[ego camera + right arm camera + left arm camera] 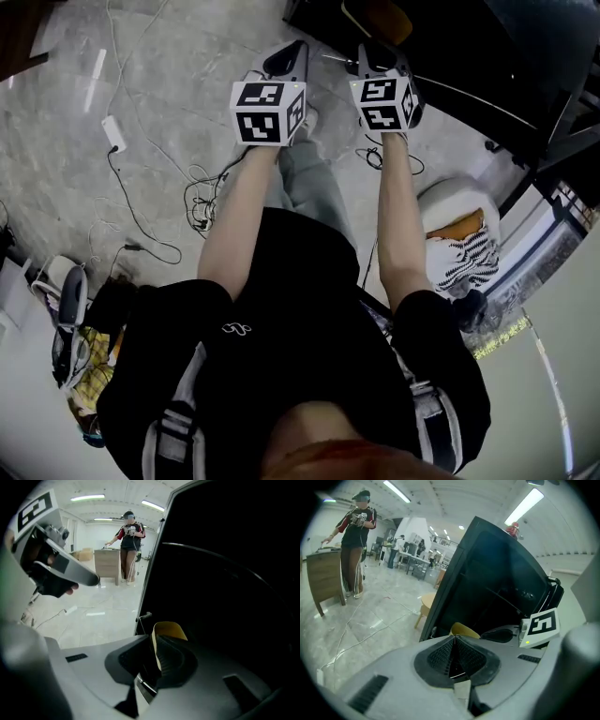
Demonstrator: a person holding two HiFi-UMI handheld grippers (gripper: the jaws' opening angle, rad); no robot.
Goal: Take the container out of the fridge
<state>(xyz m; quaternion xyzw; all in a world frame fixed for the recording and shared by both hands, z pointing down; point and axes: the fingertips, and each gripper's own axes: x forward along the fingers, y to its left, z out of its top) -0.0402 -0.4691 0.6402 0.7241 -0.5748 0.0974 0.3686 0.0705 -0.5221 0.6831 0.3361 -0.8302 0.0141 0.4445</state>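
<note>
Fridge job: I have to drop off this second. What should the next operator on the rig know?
Left gripper: jaws together, empty.
Right gripper: jaws together, empty.
Both are held out side by side toward the dark fridge, touching nothing.
Container: not visible in any view; the fridge interior is too dark to read, and its door looks shut.
Done: nothing yet.
Left: open the fridge, find the container, lift it out.

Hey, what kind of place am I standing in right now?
Probably a lab or workshop hall: strip lights overhead, cables loose across the stone floor, work tables at the back, another person at a wooden cabinet.
</note>
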